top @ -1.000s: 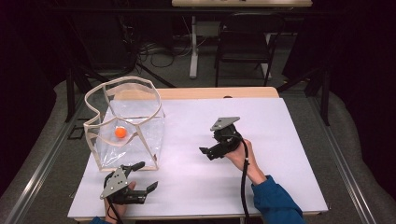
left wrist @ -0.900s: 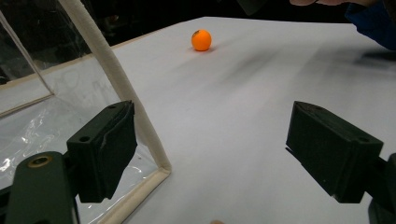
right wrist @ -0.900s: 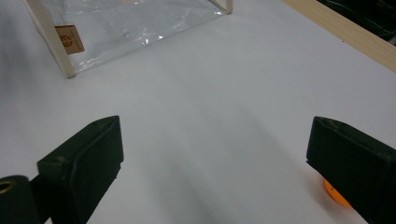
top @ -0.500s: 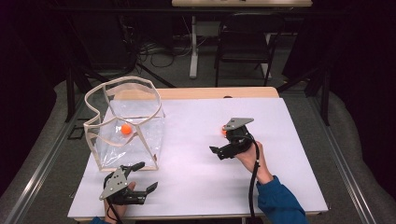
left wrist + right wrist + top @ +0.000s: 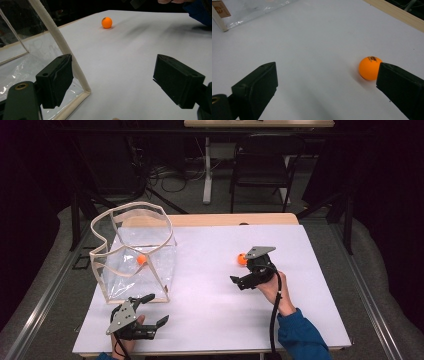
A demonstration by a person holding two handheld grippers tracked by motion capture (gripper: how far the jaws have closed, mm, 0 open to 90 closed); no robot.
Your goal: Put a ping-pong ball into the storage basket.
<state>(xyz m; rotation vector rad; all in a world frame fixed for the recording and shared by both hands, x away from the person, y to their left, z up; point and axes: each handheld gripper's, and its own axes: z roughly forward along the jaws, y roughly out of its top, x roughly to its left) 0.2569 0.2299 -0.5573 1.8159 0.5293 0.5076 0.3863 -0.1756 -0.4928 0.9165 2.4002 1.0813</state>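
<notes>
A clear plastic bag [image 5: 150, 270] with a stiff cream rim stands open at the table's left, with an orange ball [image 5: 141, 259] inside it. A second orange ball [image 5: 242, 259] lies loose on the white table top [image 5: 200, 320]. My right gripper [image 5: 241, 271] is open right beside it; in the right gripper view the ball [image 5: 369, 67] rests just past the right jaw's tip, outside the gap of the gripper [image 5: 327, 85]. My left gripper [image 5: 156, 310] is open and empty near the front edge, by the bag's front corner [image 5: 85, 90]. The left gripper view shows the loose ball [image 5: 106, 22] far off.
The white sheet covers a wooden table whose bare strip [image 5: 235, 219] shows at the back. A black chair [image 5: 260, 165] and floor cables lie beyond it. A blue sleeve [image 5: 300, 335] comes in at the bottom right.
My right gripper has shifted to the right, uncovering the loose orange ball beside it. The left gripper and the bag have stayed put.
</notes>
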